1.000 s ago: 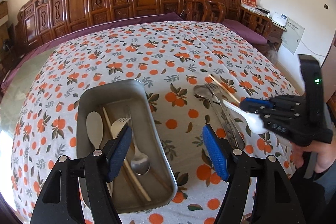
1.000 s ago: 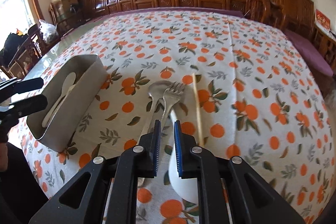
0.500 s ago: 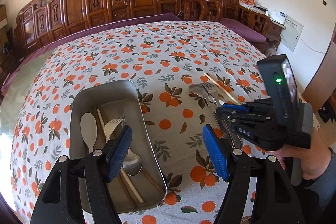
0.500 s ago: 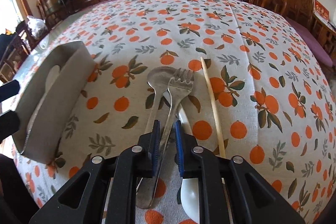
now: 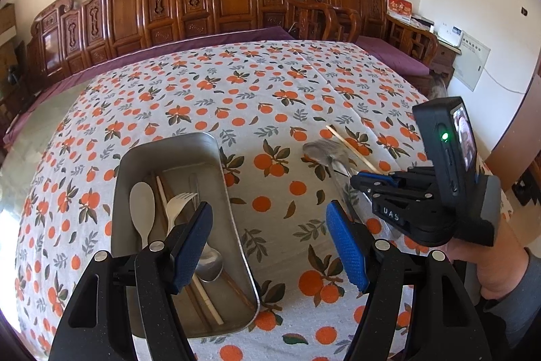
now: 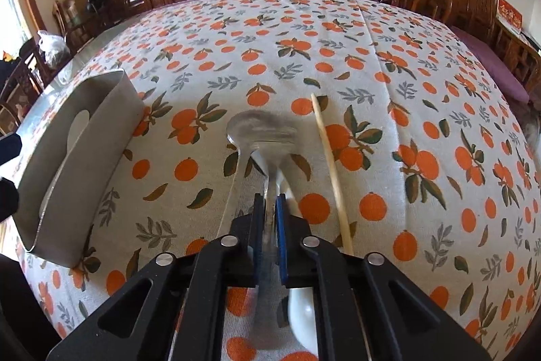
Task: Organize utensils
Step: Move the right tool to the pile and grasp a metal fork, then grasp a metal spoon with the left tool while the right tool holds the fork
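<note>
Your right tongs [image 6: 270, 215] have just been closing and now pinch the handle of the metal fork [image 6: 275, 137], whose head is blurred at 12 o'clock from the pads; the pads press the handle from both sides. Just left of it lies a metal spoon [image 6: 236, 131] on the desk [image 6: 422, 73]; its bowl sits beside the fork's head and its handle runs down towards 7 o'clock. A white spoon [image 6: 302, 313] lies under the tongs, its bowl at 5 o'clock from the pads; a chopstick [image 6: 333, 171] lies at 2 o'clock, just beside the fork, not touching it as far as you can see.

Your left tongs [image 5: 270, 235] stand wide apart with nothing between them; they hang over the right wall of the tray [image 5: 233, 225]. The tray sits at 9 o'clock from the loose cutlery, well apart from it; inside it you have a white spoon, a pale fork [image 5: 179, 205], a metal spoon [image 5: 209, 263] and chopsticks [image 5: 206, 296], all lying lengthwise. In the left view your right hand [image 5: 490, 269] shows at 3 o'clock, carrying its tongs over the cutlery.
</note>
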The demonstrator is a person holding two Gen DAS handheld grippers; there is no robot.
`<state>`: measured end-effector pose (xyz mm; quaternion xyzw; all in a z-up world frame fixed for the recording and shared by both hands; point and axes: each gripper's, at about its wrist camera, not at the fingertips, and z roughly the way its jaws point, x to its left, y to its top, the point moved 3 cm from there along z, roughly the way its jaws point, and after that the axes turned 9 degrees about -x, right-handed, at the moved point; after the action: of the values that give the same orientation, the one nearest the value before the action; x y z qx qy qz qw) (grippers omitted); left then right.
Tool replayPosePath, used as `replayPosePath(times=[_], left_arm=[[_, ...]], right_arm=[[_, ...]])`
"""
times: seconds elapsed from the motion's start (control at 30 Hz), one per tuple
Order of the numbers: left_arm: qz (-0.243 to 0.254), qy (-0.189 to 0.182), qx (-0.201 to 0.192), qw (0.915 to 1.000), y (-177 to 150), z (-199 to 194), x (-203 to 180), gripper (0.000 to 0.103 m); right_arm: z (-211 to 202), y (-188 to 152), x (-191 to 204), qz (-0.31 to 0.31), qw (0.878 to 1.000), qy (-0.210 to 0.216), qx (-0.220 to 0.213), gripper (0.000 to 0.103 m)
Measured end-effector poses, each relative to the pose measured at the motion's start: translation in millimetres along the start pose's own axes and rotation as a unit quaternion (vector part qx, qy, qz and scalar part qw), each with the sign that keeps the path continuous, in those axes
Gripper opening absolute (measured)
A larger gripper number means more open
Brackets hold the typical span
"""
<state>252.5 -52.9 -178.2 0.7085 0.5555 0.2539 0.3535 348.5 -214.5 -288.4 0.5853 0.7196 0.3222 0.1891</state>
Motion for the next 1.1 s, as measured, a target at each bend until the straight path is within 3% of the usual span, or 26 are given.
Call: replayPosePath(times=[0.6, 0.8, 1.1], left_arm=[[0.021, -0.010, 0.030, 0.9993, 4.9, 31.9, -40.7, 0.065], [0.005, -0.025, 0.057, 0.9980, 8.0, 66.9, -54.6, 0.054], [0.008, -0.028, 0.099, 0.9946, 5.1, 116.1, -74.2, 0.029]], right_arm=[[-49.4, 24.7, -56.8, 0.066, 0.994, 0.036, -0.077, 0.008], [-55.7, 24.7, -72.5, 0.075, 0.993, 0.035, -0.086, 0.008], [-53.5, 20.3, -89.3, 0.090, 0.992, 0.036, -0.081, 0.008]])
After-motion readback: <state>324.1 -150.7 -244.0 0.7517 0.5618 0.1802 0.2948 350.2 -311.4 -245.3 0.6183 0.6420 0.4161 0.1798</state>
